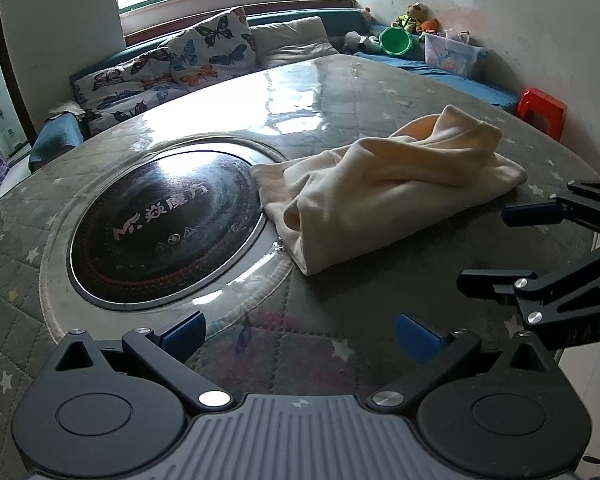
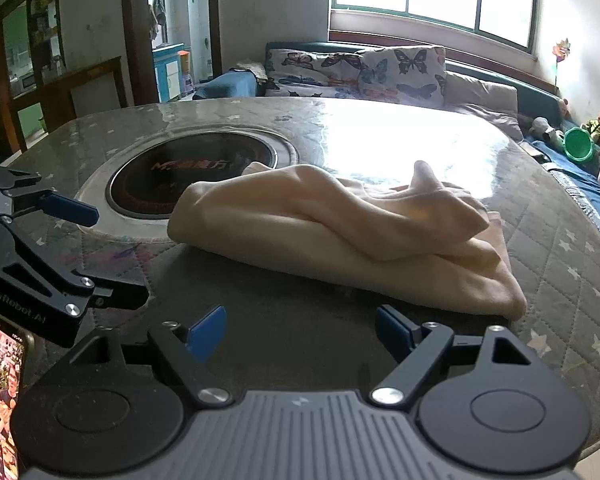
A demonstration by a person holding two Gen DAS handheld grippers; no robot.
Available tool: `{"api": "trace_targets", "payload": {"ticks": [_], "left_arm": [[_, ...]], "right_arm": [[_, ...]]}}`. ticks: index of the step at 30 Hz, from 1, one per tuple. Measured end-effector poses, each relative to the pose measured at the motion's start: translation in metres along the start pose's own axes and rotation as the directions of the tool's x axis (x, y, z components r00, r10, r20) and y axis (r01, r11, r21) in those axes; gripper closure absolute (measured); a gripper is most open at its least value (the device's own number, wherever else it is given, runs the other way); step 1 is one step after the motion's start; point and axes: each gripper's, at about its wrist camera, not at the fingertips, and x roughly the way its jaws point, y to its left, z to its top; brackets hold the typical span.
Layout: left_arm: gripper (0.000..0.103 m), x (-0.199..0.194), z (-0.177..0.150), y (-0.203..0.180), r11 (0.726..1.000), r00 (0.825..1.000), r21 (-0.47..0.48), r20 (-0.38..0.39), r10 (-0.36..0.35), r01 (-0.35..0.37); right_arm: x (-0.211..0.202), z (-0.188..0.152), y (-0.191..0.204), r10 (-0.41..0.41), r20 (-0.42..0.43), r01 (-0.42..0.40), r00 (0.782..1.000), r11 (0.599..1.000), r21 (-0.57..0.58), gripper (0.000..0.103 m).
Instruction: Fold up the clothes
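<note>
- The underside of the cream garment is hidden by its own folds, so which kind of clothing it is cannot be told; an orange patch is only glimpsed at its far edge in the left wrist view.
- The printing on the round glass cooktop is partly washed out by window glare, and in the right wrist view its near rim is covered by the garment's corner.
- A phone is cut off at the lower left edge of the right wrist view.
- The garment is seen lying on the table just beside the cooktop, one corner overlapping the cooktop's rim; it is bundled into a rough, lumpy rectangle with thick rolled ridges across the top.
- The left gripper is held wide open over the quilted, star-printed table cover on the near side of the cooktop, with nothing between its blue pads.
- The right gripper is likewise spread wide and empty, near the garment's front edge but apart from it.
- Beyond the cooktop, butterfly-print cushions are seen on a bench under the window; a green bucket, soft toys and a red stool are seen along the wall.
</note>
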Motion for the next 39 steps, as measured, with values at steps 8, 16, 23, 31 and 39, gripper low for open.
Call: {"api": "trace_targets", "payload": {"ticks": [8, 16, 23, 31, 39], "left_arm": [[0.0, 0.005, 0.002, -0.002, 1.0, 1.0, 0.011, -0.01, 0.0, 0.0], [0.0, 0.004, 0.011, 0.005, 1.0, 1.0, 0.001, 0.008, -0.001, 0.001], [0.001, 0.002, 0.027, 0.021, 0.999, 0.999, -0.044, 0.046, -0.01, 0.012], [0.015, 0.008, 0.045, 0.023, 0.995, 0.993, -0.053, 0.086, -0.078, 0.082], [0.042, 0.027, 0.061, 0.016, 0.99, 0.987, -0.015, 0.089, -0.136, 0.137]], "right_arm": [[0.002, 0.004, -0.003, -0.009, 0.009, 0.009, 1.0, 1.0, 0.006, 0.019], [0.001, 0.012, -0.013, -0.028, 0.037, 0.027, 0.999, 0.999, 0.017, 0.019], [-0.002, 0.026, -0.021, -0.058, 0.083, 0.057, 0.995, 0.998, 0.016, 0.019], [-0.001, 0.044, -0.035, -0.116, 0.13, 0.114, 0.985, 0.993, 0.023, 0.02], [0.018, 0.062, -0.052, -0.144, 0.13, 0.144, 0.981, 0.99, 0.015, 0.034]]}}
